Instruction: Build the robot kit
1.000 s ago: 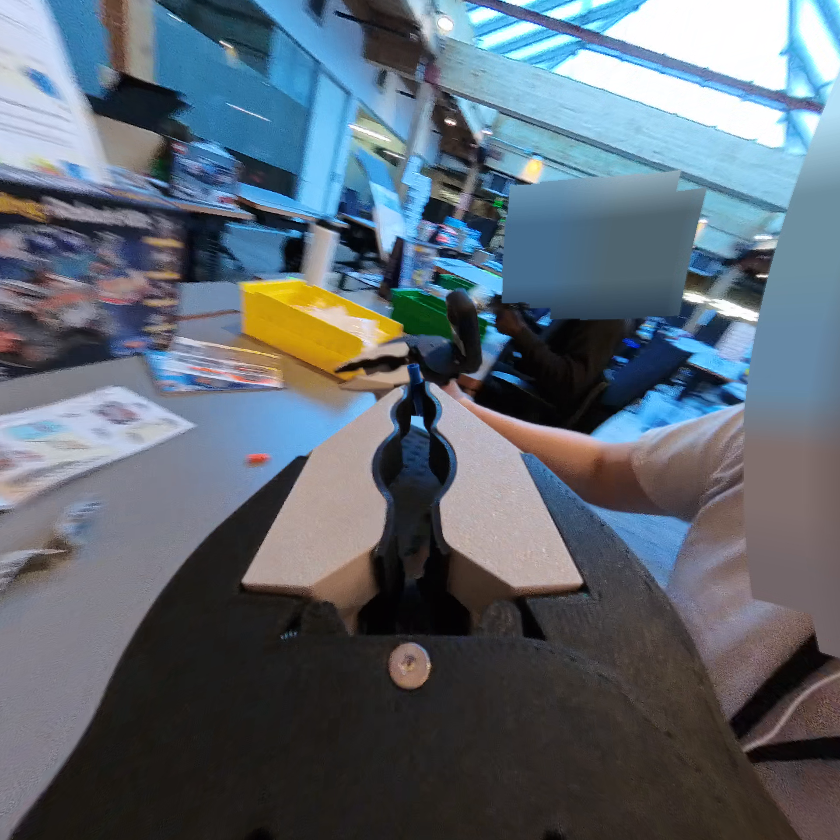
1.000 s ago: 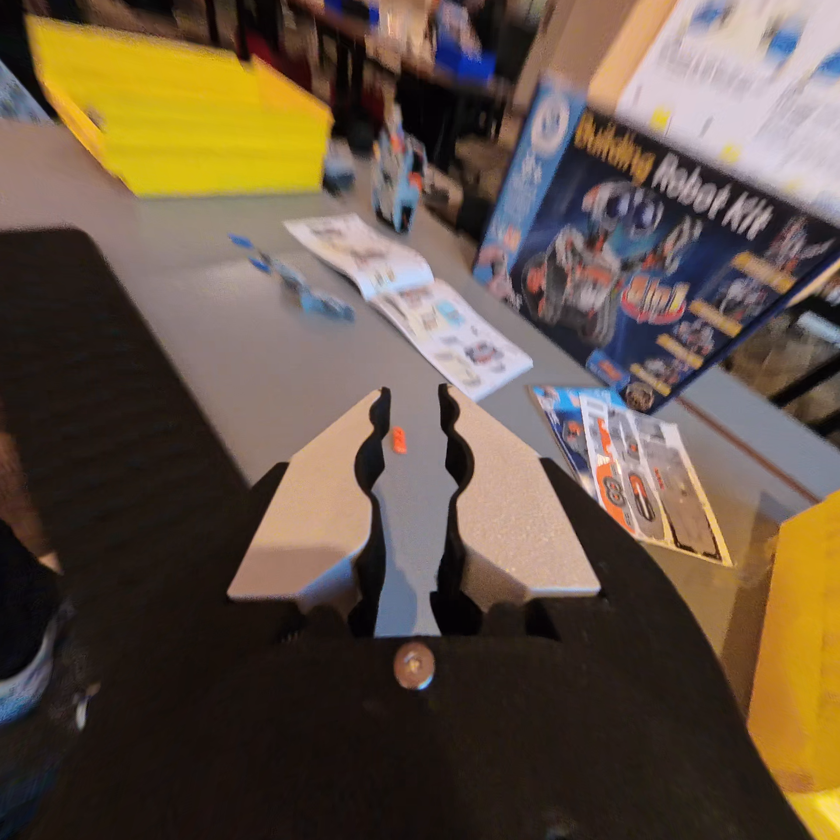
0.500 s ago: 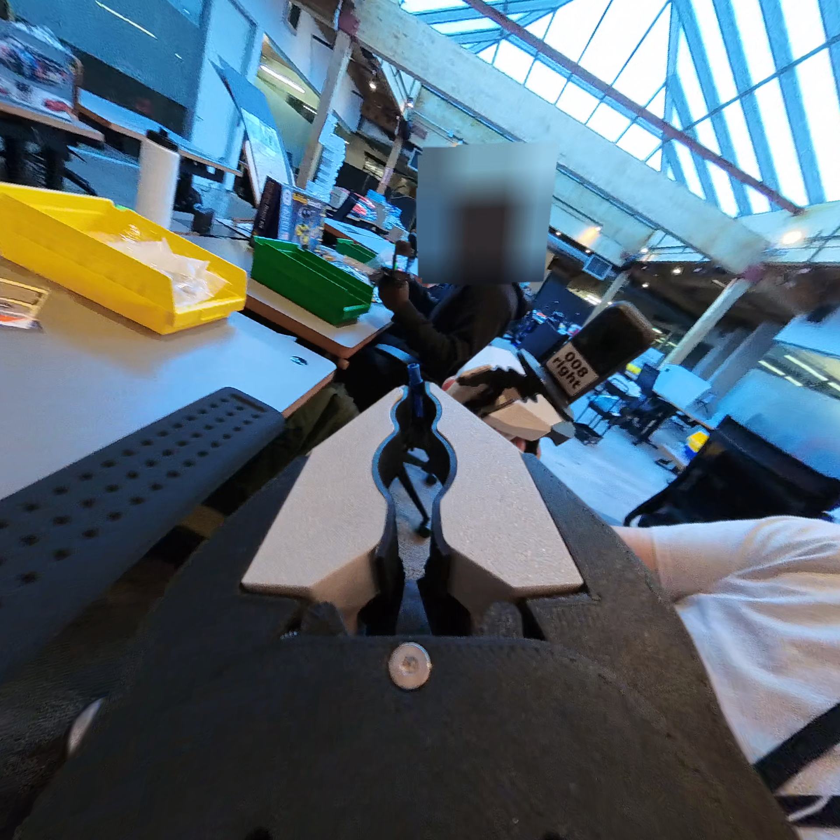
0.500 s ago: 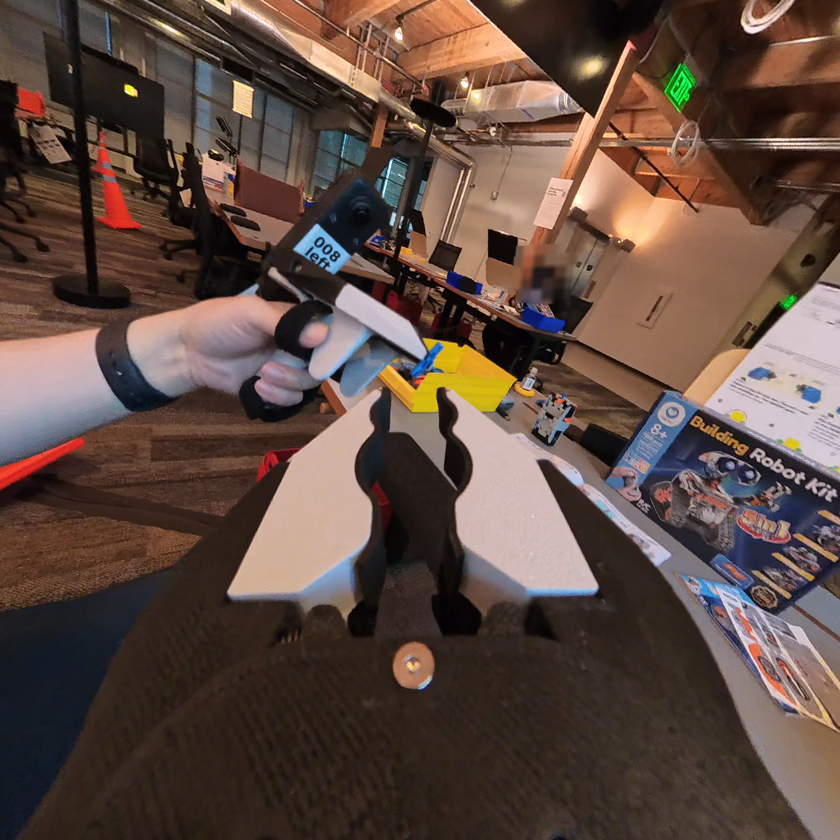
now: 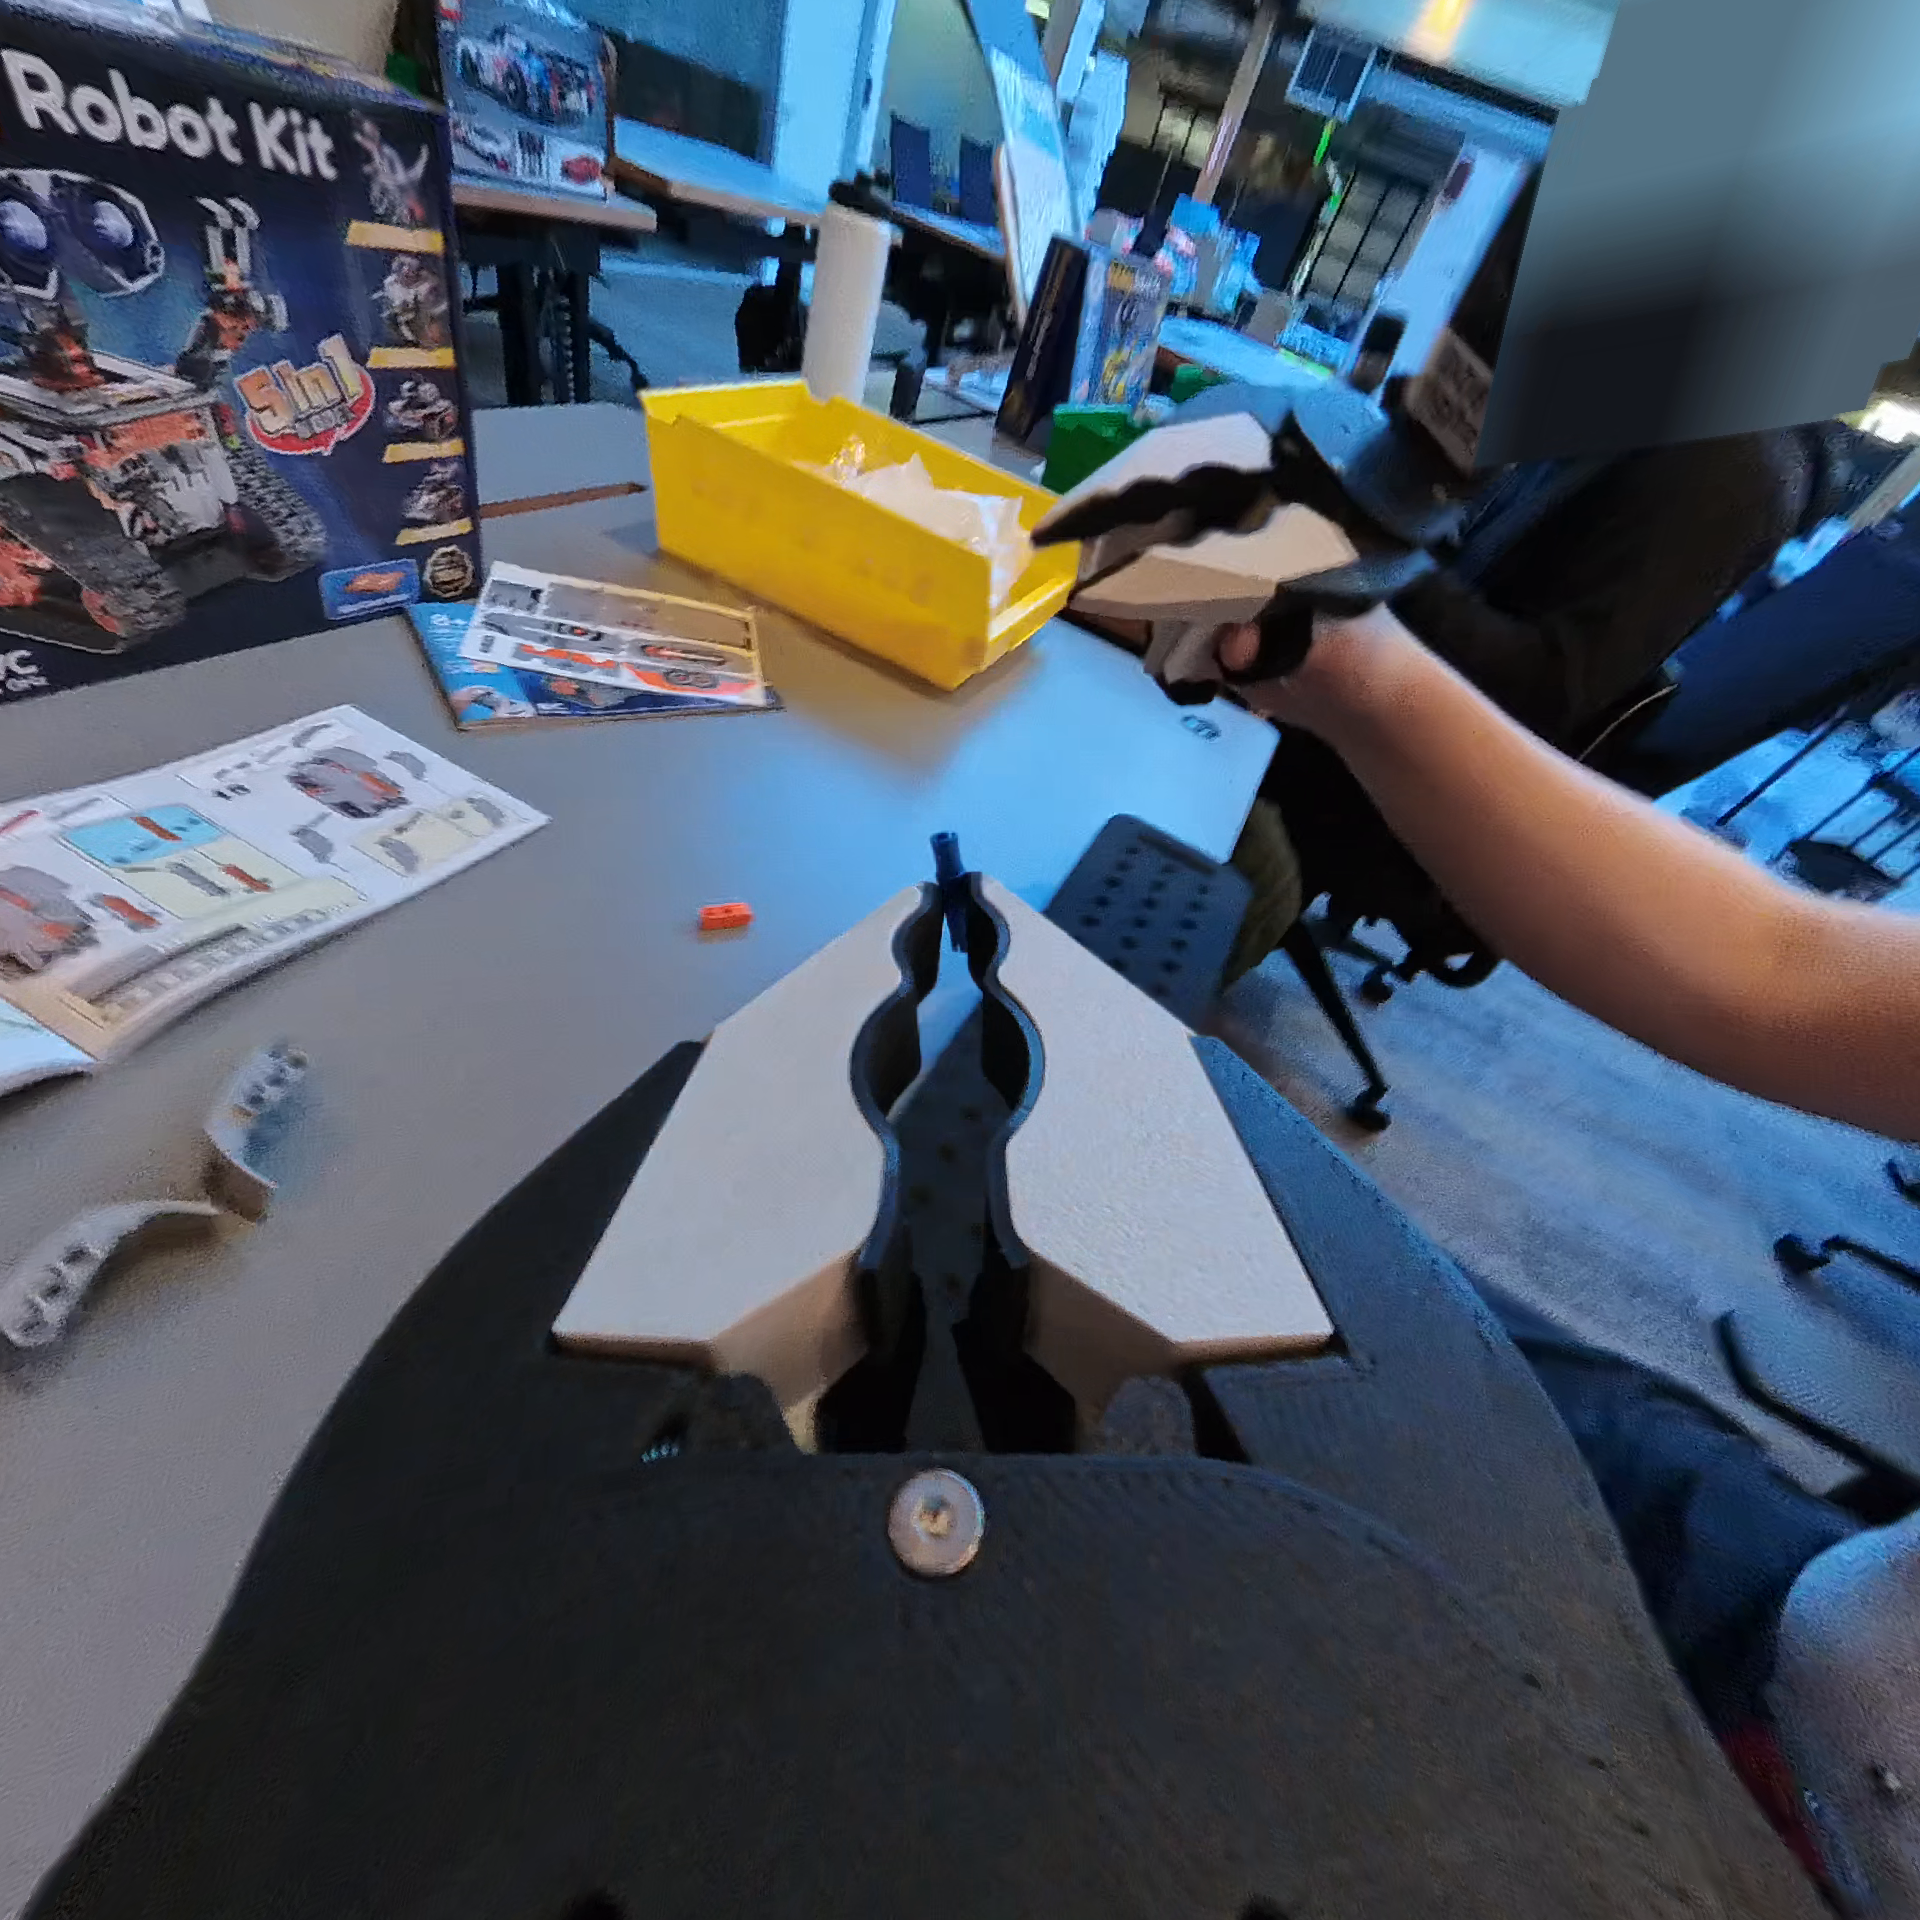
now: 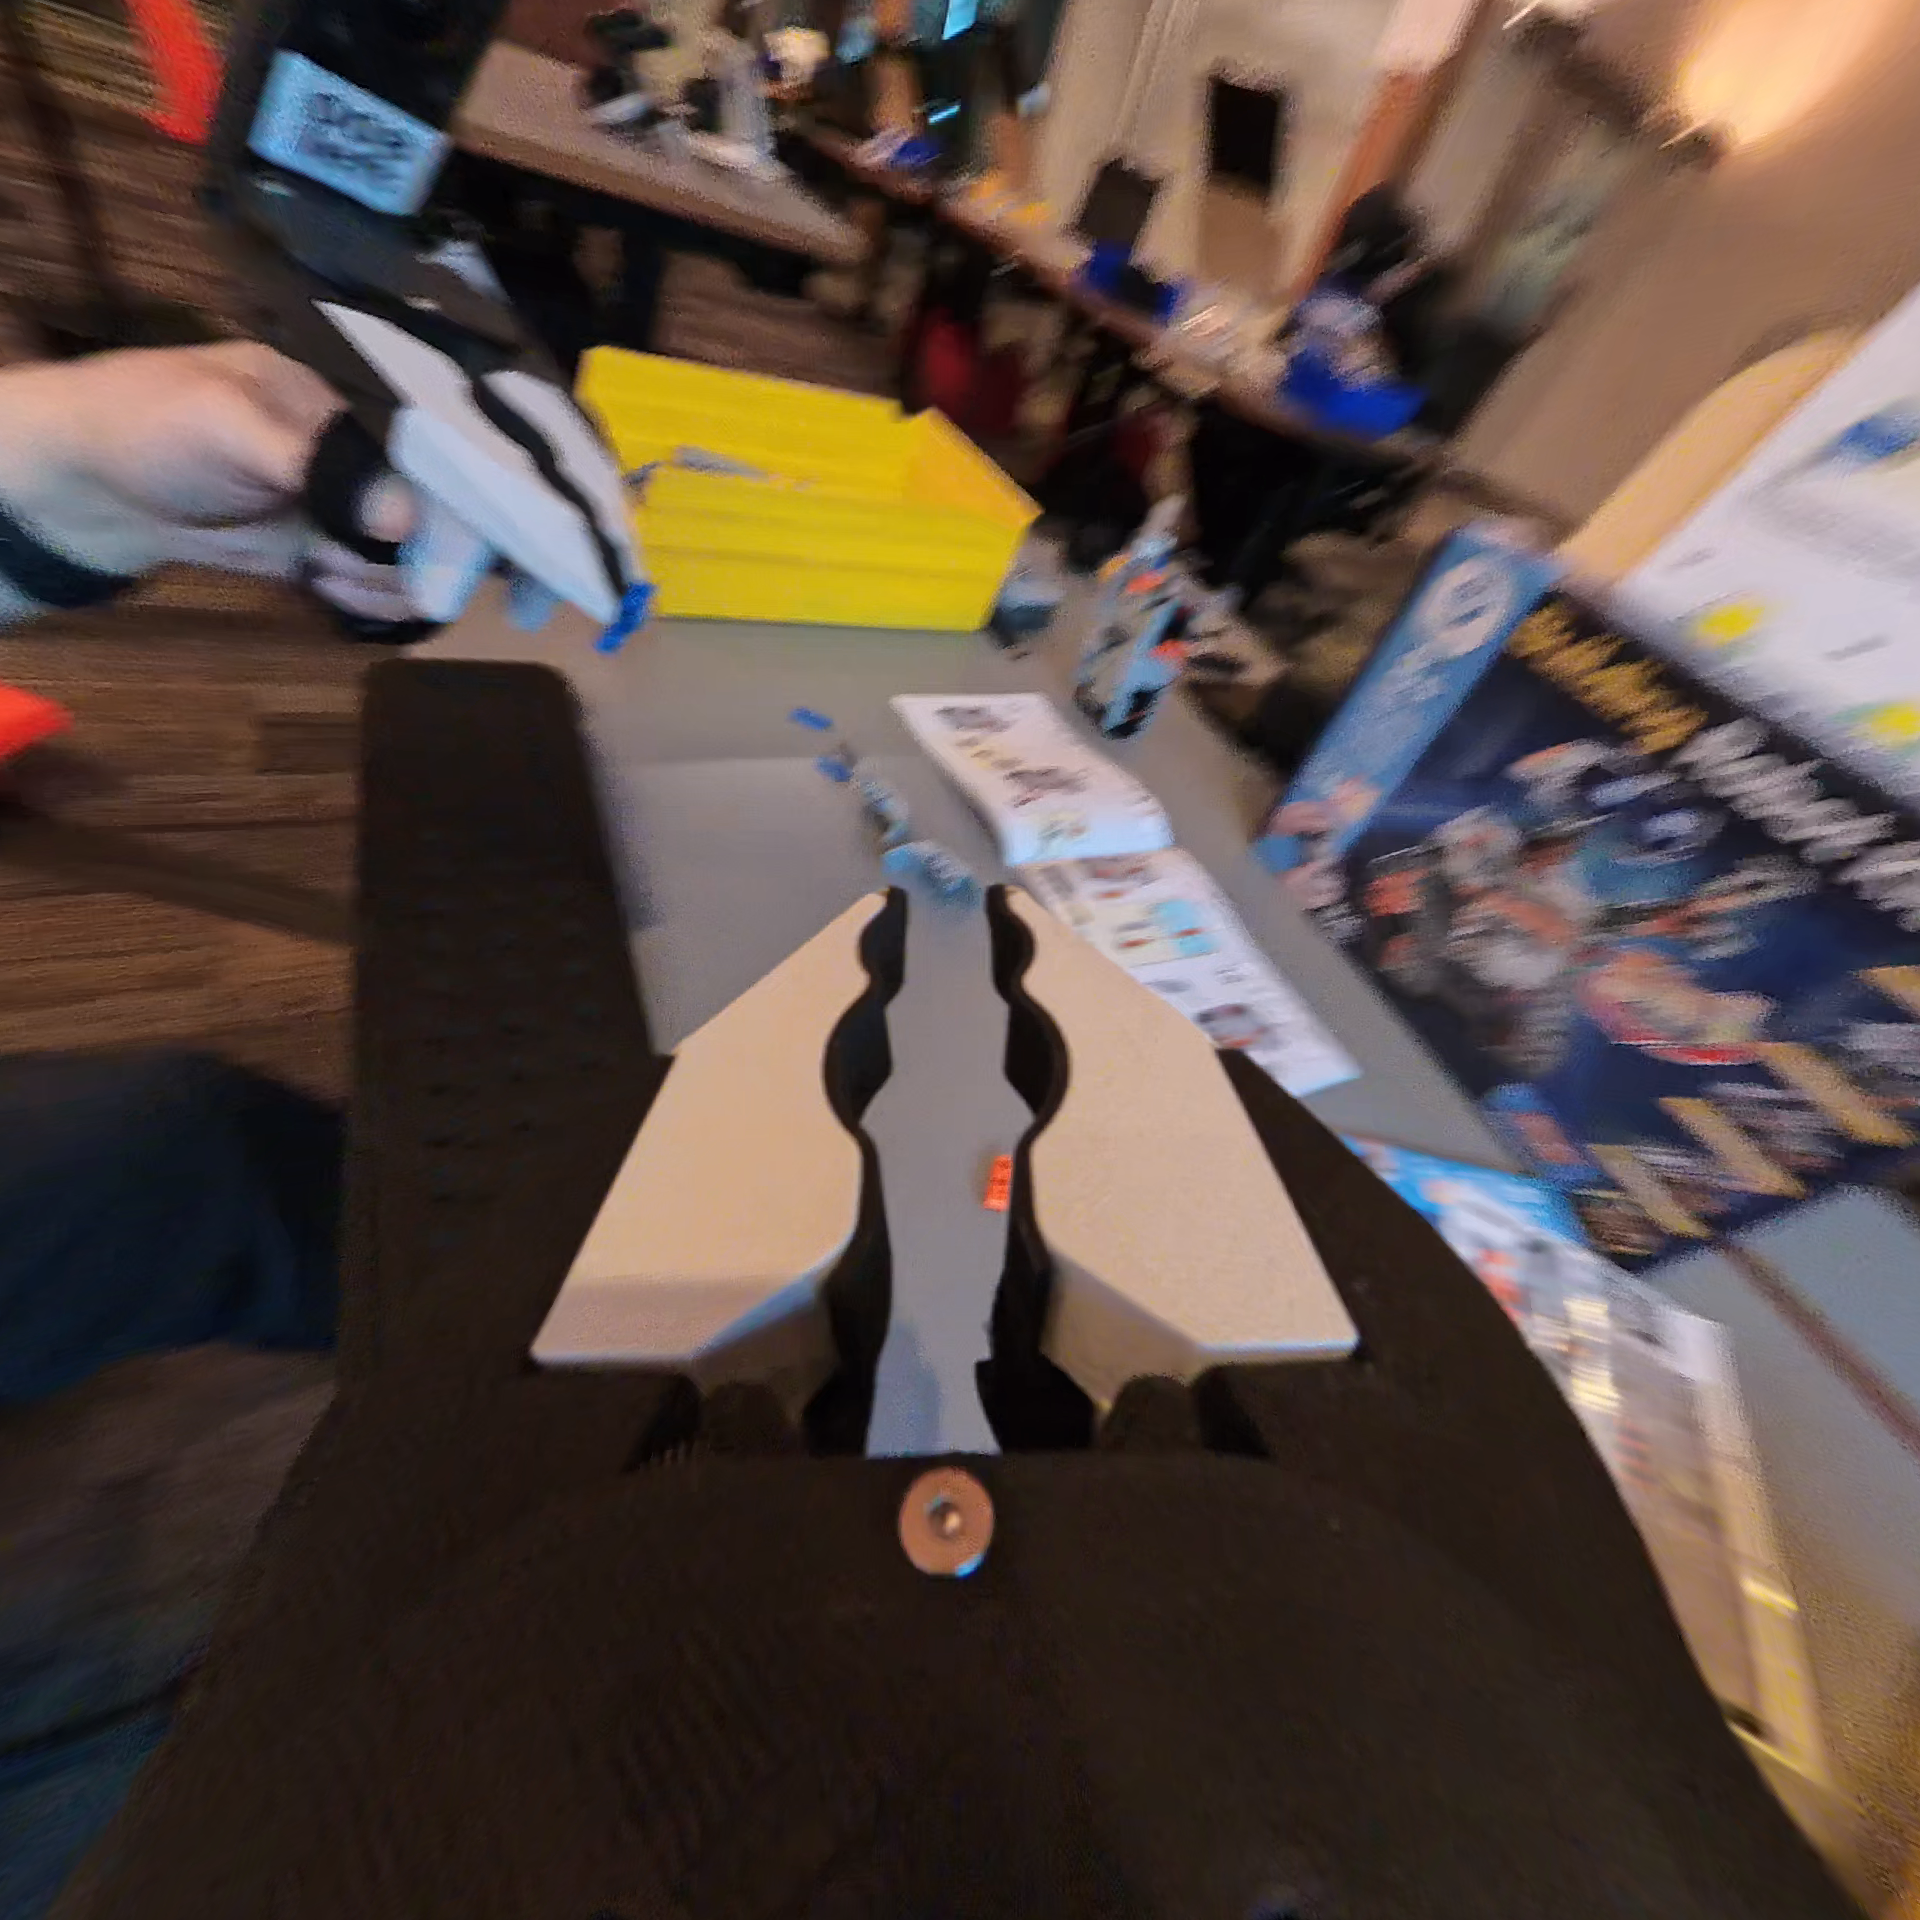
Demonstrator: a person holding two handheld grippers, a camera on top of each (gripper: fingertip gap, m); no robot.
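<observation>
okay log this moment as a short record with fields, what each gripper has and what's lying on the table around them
left gripper: shut on a small blue pin that pokes out past the tips
right gripper: open, empty, above the grey table
between right fingers: small orange piece on the table, not held
bins: yellow bin holding clear bags
paper: open instruction booklet, sticker sheet
box: dark robot kit box, upright at the table's far side
loose parts: grey curved pieces near the left edge
image quality: right wrist view blurred
</observation>
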